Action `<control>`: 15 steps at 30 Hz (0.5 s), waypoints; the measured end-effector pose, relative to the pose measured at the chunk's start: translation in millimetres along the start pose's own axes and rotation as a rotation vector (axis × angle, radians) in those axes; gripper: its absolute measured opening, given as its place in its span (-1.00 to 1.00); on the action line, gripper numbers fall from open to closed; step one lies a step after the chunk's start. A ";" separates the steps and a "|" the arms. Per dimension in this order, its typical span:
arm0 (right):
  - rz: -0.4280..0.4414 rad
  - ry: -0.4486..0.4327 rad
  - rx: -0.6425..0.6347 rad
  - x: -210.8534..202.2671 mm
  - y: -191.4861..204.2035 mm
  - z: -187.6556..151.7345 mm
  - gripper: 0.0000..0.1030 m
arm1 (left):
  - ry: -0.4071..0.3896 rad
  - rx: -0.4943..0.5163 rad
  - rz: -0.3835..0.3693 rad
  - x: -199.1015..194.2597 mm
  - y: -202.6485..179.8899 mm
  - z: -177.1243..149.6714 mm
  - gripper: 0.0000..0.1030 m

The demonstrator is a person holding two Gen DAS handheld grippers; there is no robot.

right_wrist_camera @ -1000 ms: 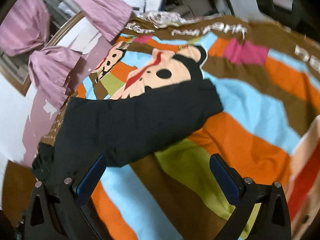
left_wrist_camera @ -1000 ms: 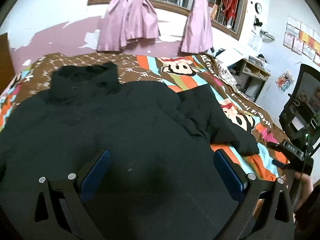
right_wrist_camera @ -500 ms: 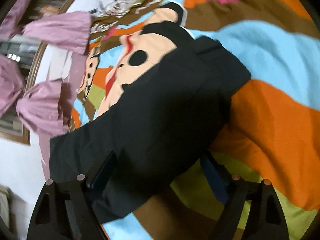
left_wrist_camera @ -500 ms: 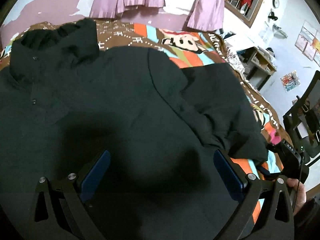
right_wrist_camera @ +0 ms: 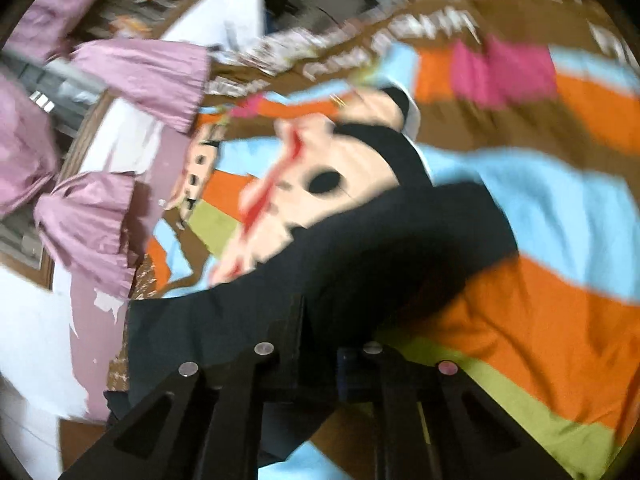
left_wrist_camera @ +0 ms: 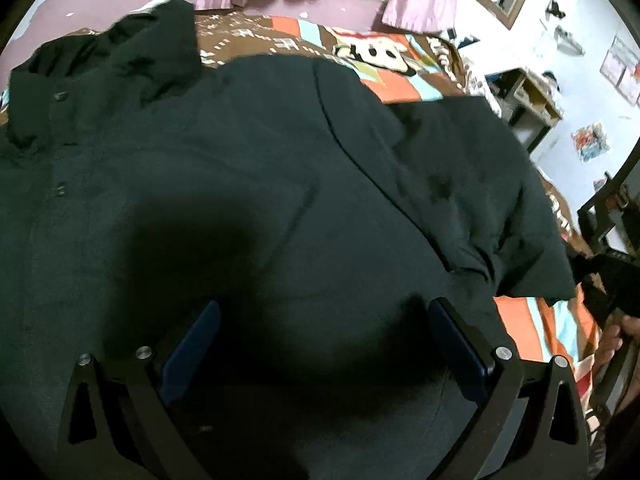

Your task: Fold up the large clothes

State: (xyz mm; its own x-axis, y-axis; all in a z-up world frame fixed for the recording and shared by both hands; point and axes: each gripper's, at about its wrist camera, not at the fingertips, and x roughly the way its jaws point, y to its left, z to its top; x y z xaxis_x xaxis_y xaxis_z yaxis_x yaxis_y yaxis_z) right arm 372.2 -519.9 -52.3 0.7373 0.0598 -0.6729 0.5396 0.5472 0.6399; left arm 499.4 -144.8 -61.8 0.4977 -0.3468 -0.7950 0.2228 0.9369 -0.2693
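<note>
Since a second ago the right gripper [right_wrist_camera: 316,344] has closed on the sleeve [right_wrist_camera: 392,240] of the black jacket [left_wrist_camera: 240,200] spread on the striped blanket [right_wrist_camera: 540,312], while the left gripper [left_wrist_camera: 324,344] hovers wide open over the jacket body, so the sleeve fold probably begins, next carrying it inward.

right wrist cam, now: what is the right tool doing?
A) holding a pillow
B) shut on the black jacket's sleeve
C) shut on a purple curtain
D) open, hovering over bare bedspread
B: in the right wrist view the right tool has its fingers pinched together on the black sleeve, which lies across the striped cartoon bedspread.
</note>
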 end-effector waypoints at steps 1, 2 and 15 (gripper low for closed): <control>-0.002 -0.031 -0.053 -10.0 14.7 1.3 -0.80 | -0.010 -0.013 -0.005 -7.9 5.7 0.2 0.97; 0.000 -0.054 -0.097 -17.1 27.5 0.7 -0.81 | -0.026 -0.027 -0.015 -18.4 13.3 -0.6 0.97; 0.222 -0.217 -0.840 -97.8 225.5 -126.4 -0.82 | -0.222 -0.193 -0.040 -184.5 112.0 -29.2 0.96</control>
State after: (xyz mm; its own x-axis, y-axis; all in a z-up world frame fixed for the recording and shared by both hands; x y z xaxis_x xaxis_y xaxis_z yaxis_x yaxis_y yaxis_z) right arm 370.4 -296.8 110.9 0.8957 0.1243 -0.4268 -0.0371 0.9777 0.2067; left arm 408.0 25.4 38.9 0.6676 -0.3643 -0.6493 0.0927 0.9060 -0.4130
